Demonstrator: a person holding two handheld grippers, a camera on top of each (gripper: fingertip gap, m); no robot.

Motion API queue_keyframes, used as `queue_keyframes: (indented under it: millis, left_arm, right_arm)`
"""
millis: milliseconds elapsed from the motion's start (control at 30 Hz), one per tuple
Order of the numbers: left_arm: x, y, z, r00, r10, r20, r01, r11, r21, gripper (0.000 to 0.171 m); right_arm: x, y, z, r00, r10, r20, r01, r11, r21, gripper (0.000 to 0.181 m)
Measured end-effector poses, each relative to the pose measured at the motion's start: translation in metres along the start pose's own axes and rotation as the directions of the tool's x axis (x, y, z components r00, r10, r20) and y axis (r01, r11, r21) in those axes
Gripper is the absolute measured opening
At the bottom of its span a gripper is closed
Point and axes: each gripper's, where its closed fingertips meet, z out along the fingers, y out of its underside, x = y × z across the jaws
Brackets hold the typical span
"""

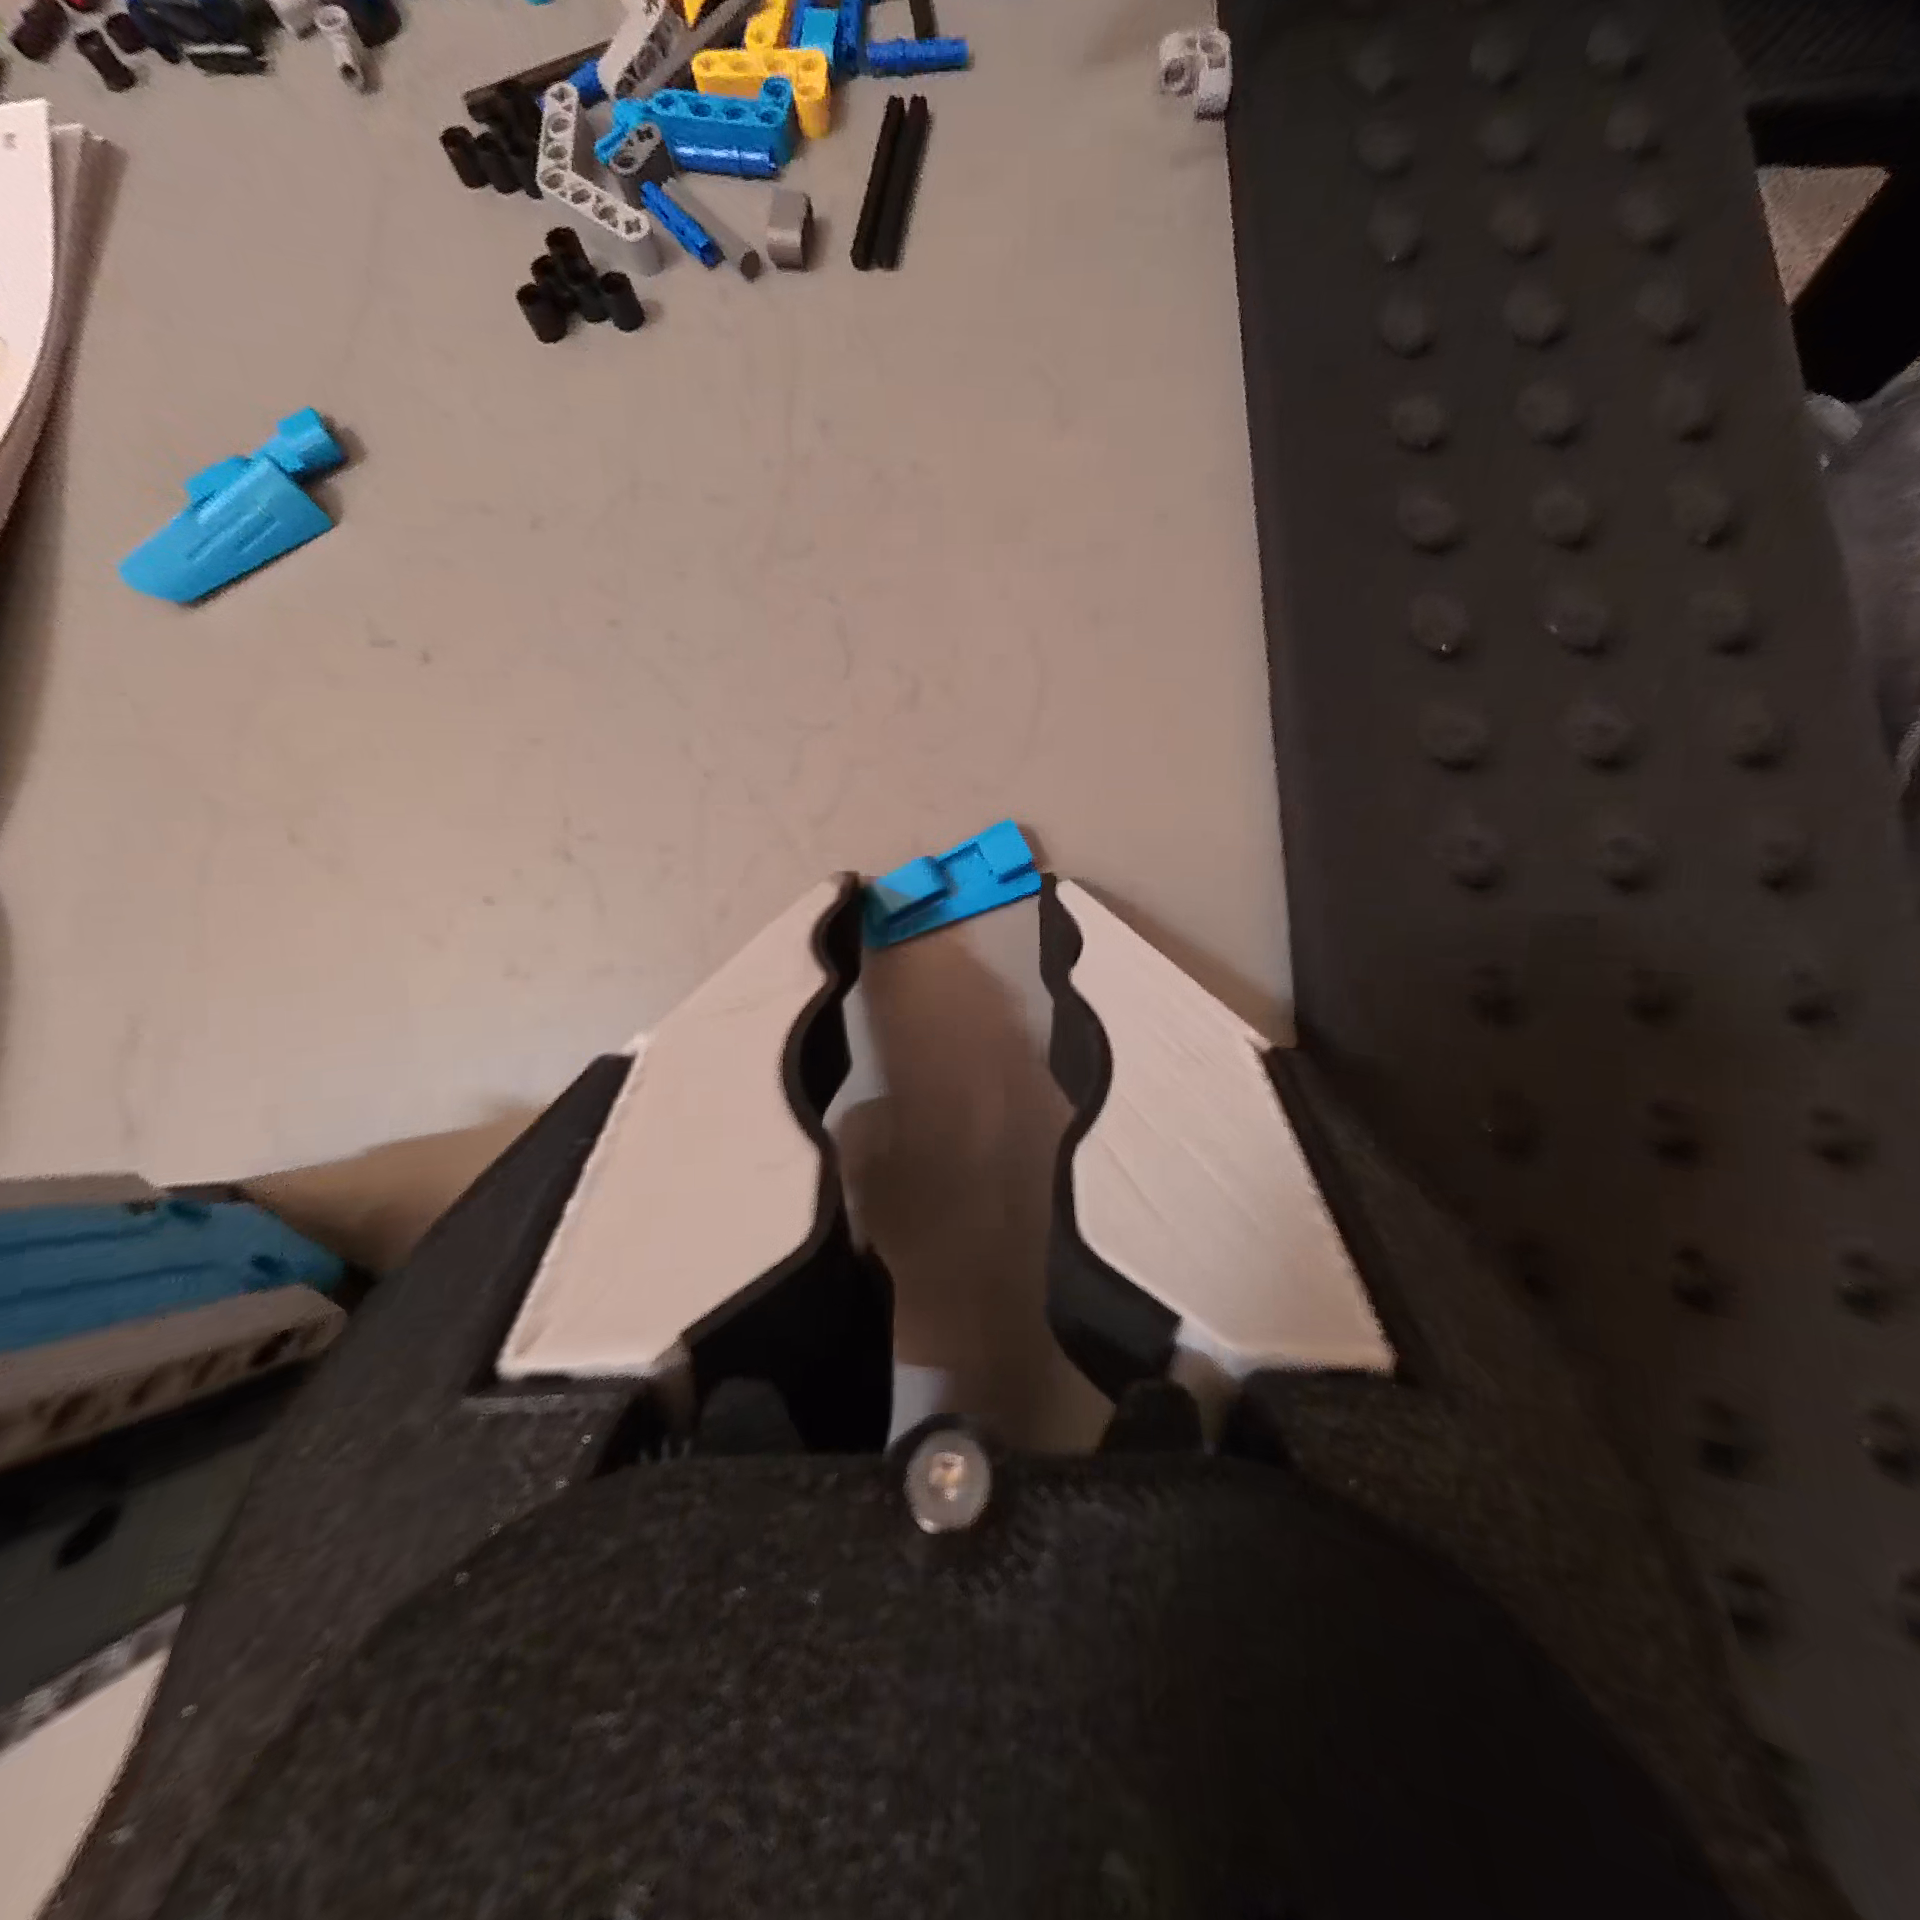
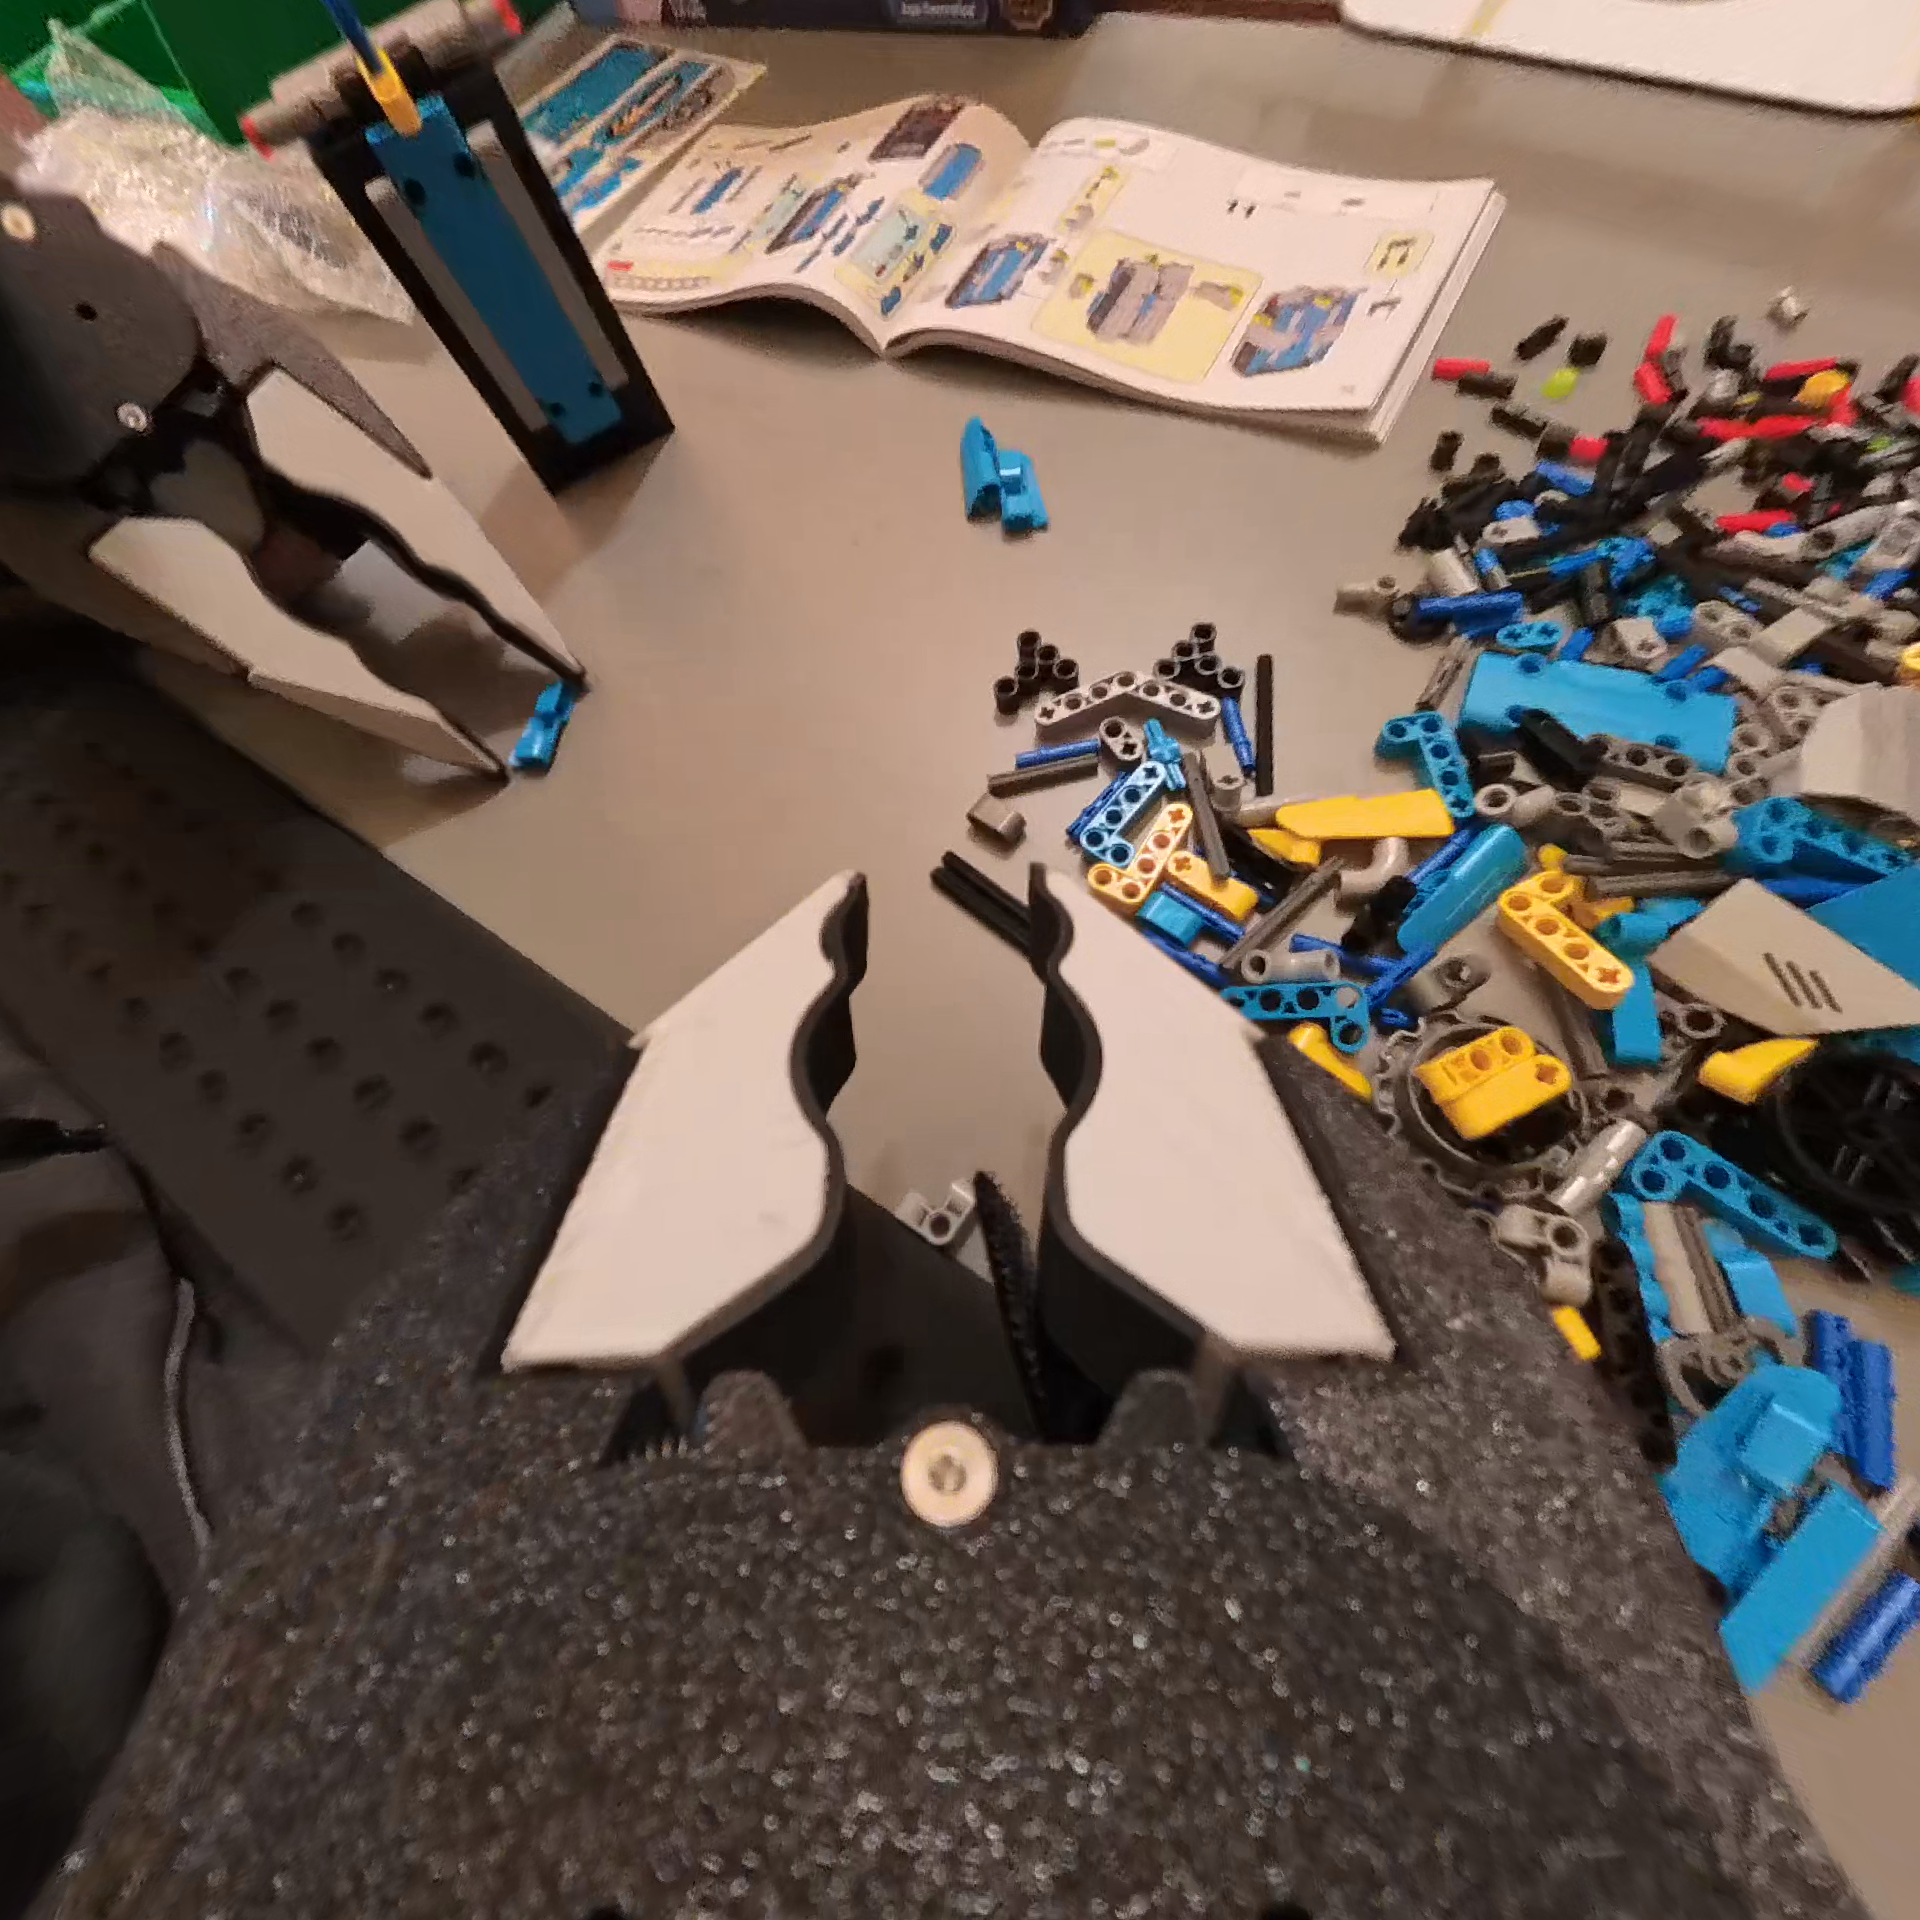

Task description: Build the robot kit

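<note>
My left gripper [image 1: 948, 883] is shut on a small blue piece [image 1: 951, 883], one fingertip at each end, down at the grey table. The right wrist view shows the same: the left gripper [image 2: 540, 727] with the blue piece [image 2: 545, 722] between its tips. My right gripper [image 2: 951, 894] is open and empty. It hovers over the table at the near edge of a pile of loose building parts [image 2: 1558, 883], nearest to a black axle [image 2: 982, 899].
A black studded plate [image 1: 1558, 623] lies right of the left gripper and also shows in the right wrist view [image 2: 260, 987]. A blue panel piece [image 2: 997, 473], an open instruction booklet [image 2: 1039, 260], an upright black-and-blue assembly [image 2: 499, 281] and a plastic bag [image 2: 156, 197] lie beyond. About 20 centimetres separates my left fingertips from my right. From my right tips it is roughly 6 centimetres to the black axle [image 2: 982, 899]; from my left, 15 centimetres. My left wrist view [image 1: 886, 215] looks at it from another angle.
</note>
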Motion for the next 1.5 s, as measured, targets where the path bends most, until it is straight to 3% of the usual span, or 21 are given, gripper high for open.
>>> queue_keyframes:
  millis: [167, 267, 333, 433, 500, 767, 867, 967, 1067, 1133, 1167, 1333, 1500]
  left_arm:
    - [-0.021, -0.012, 0.013, 1.000, -0.011, 0.029, 0.012, 0.998, -0.054, 0.034]
    - [-0.050, -0.021, 0.021, 0.993, -0.043, 0.109, 0.051, 0.996, -0.076, 0.034]
    - [-0.070, -0.025, 0.024, 0.980, -0.088, 0.179, 0.103, 0.992, -0.075, 0.033]
    - [-0.072, -0.029, 0.029, 0.973, -0.139, 0.183, 0.151, 0.987, -0.052, 0.034]
    - [-0.071, -0.029, 0.029, 0.967, -0.117, 0.226, 0.128, 0.991, -0.036, 0.036]
    - [-0.036, -0.038, 0.021, 0.976, -0.090, 0.199, 0.072, 0.993, 0.096, 0.043]
    - [-0.029, -0.043, 0.014, 0.978, -0.076, 0.196, 0.048, 0.988, 0.146, 0.042]
    - [-0.021, -0.045, 0.012, 0.982, -0.074, 0.171, 0.045, 0.985, 0.168, 0.042]
    - [-0.013, -0.046, 0.011, 0.986, -0.069, 0.151, 0.042, 0.983, 0.181, 0.042]
    - [-0.011, -0.045, 0.010, 0.987, -0.066, 0.149, 0.038, 0.982, 0.185, 0.042]
    - [-0.011, -0.045, 0.009, 0.987, -0.065, 0.150, 0.036, 0.981, 0.188, 0.042]
    - [-0.010, -0.044, 0.006, 0.986, -0.072, 0.150, 0.042, 0.980, 0.195, 0.040]
    - [-0.009, -0.043, 0.001, 0.985, -0.061, 0.161, 0.026, 0.977, 0.211, 0.040]
  right_arm:
    - [-0.003, -0.009, 0.046, 0.987, -0.122, 0.107, 0.136, 0.981, -0.138, 0.032]
    - [0.007, -0.025, 0.082, 0.978, -0.169, 0.122, 0.189, 0.966, -0.179, 0.034]
    - [0.016, -0.024, 0.101, 0.974, -0.199, 0.106, 0.218, 0.948, -0.232, 0.036]
    - [0.023, -0.011, 0.115, 0.968, -0.231, 0.098, 0.250, 0.921, -0.298, 0.035]
    - [0.028, -0.010, 0.110, 0.967, -0.243, 0.077, 0.255, 0.919, -0.301, 0.026]
    - [0.083, 0.007, 0.069, 0.988, -0.145, -0.060, 0.117, 0.935, -0.333, 0.026]
    - [0.088, 0.001, 0.061, 0.987, -0.140, -0.079, 0.110, 0.947, -0.303, 0.027]
    - [0.075, -0.024, 0.073, 0.987, -0.150, -0.060, 0.134, 0.968, -0.214, 0.035]
    - [0.075, -0.026, 0.099, 0.977, -0.199, -0.078, 0.175, 0.955, -0.241, 0.041]
    - [0.077, -0.019, 0.109, 0.980, -0.187, -0.071, 0.161, 0.949, -0.271, 0.038]
    - [0.080, -0.020, 0.107, 0.984, -0.158, -0.085, 0.131, 0.957, -0.259, 0.026]
    - [0.104, -0.004, 0.078, 0.980, -0.123, -0.159, 0.072, 0.954, -0.293, 0.014]
    - [0.096, -0.015, 0.036, 0.979, -0.109, -0.170, 0.074, 0.976, -0.204, 0.030]
